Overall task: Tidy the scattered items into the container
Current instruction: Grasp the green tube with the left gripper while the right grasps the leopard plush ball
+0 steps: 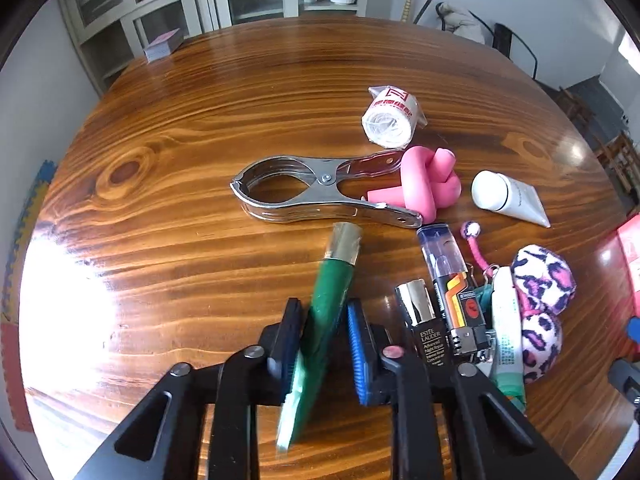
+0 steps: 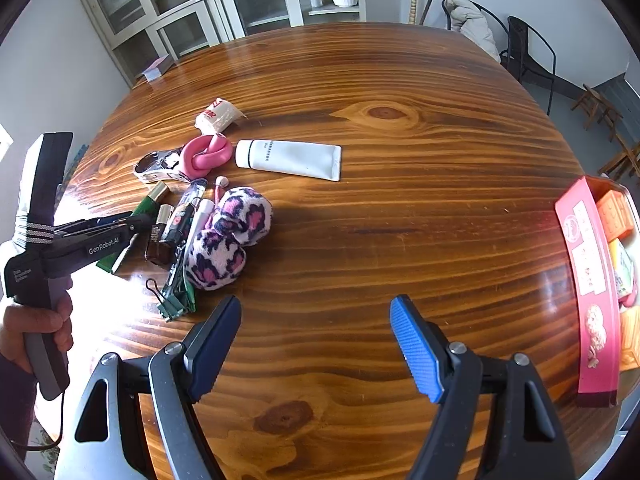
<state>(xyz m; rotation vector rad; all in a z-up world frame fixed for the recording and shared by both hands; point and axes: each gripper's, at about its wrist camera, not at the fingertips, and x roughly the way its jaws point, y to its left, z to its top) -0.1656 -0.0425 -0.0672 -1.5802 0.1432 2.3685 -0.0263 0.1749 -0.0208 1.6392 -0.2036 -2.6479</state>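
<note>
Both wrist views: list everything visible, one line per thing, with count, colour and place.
table: 1, brown wood, under everything
green tube: 1, green with gold cap, between the left gripper's fingers
metal clamp: 1, silver, mid-table
pink knot: 1, pink, on the clamp's handles
bandage roll: 1, white, red print, beyond the knot
white tube: 1, white, right of the knot
serum bottle: 1, dark with gold cap, in the pile
leopard plush: 1, pink, black and white, pile's right side
red box: 1, red, table's right edge, items inside
cabinets: cream, back wall
left gripper: 1, black, shut on the green tube
right gripper: 1, black, blue pads, open, empty
hand: 1, holding the left gripper
</note>
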